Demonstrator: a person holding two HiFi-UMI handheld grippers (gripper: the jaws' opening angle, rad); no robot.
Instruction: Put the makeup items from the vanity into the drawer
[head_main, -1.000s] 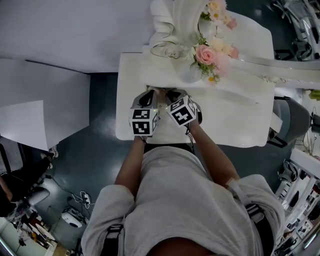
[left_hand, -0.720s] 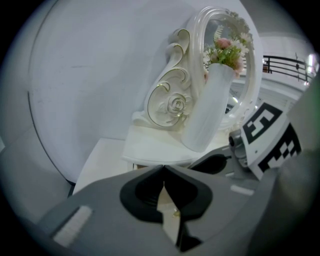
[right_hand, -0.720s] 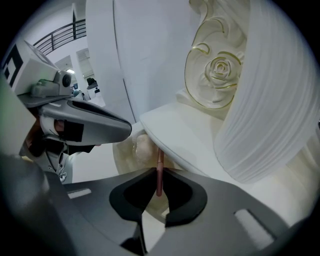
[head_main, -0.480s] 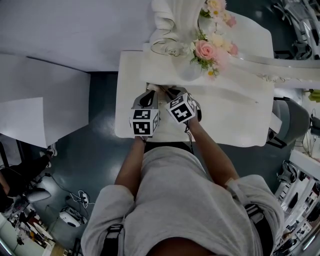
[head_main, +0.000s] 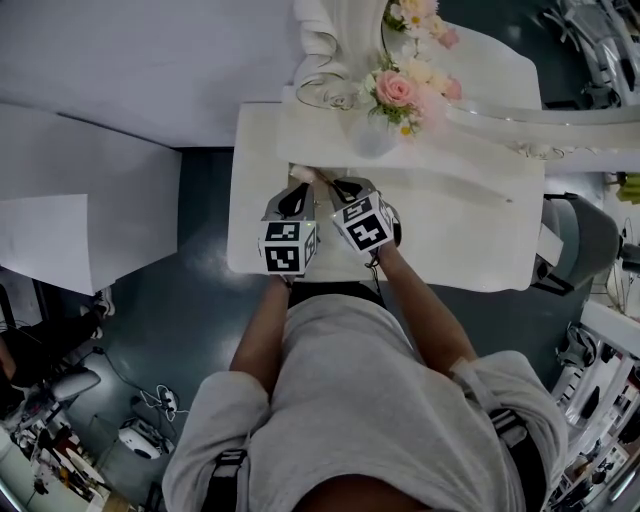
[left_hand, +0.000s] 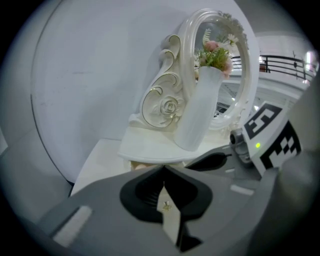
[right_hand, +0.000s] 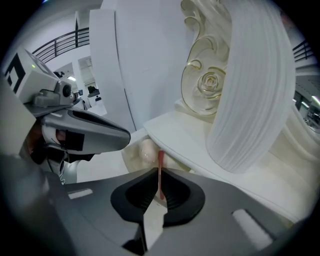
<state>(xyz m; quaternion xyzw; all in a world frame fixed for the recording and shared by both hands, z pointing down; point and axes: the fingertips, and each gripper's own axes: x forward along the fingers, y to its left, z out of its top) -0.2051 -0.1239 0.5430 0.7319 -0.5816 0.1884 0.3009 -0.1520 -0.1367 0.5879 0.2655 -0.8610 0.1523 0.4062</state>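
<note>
Right gripper (right_hand: 159, 174): jaws had just been closing, clenched on thin pink makeup stick (right_hand: 160, 158), which stood upright between them. Left gripper (left_hand: 163, 172) was just beside, jaws together. Beyond right tips lay pale rounded item (right_hand: 144, 149), then vanity shelf (right_hand: 192, 136) and ribbed vase (right_hand: 250, 100).

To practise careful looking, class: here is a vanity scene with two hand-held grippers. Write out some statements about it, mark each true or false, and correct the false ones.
1. A thin red stick stands between the jaws of the right gripper. True; the jaws have just been closing on it.
2. The jaws of the left gripper stand wide apart. False: their tips are together.
3. The white ribbed vase holds flowers. True.
4. The two grippers work at opposite ends of the vanity. False: they are side by side, towards its left part.
5. The mirror frame is flanked by a carved rose. True.
</note>
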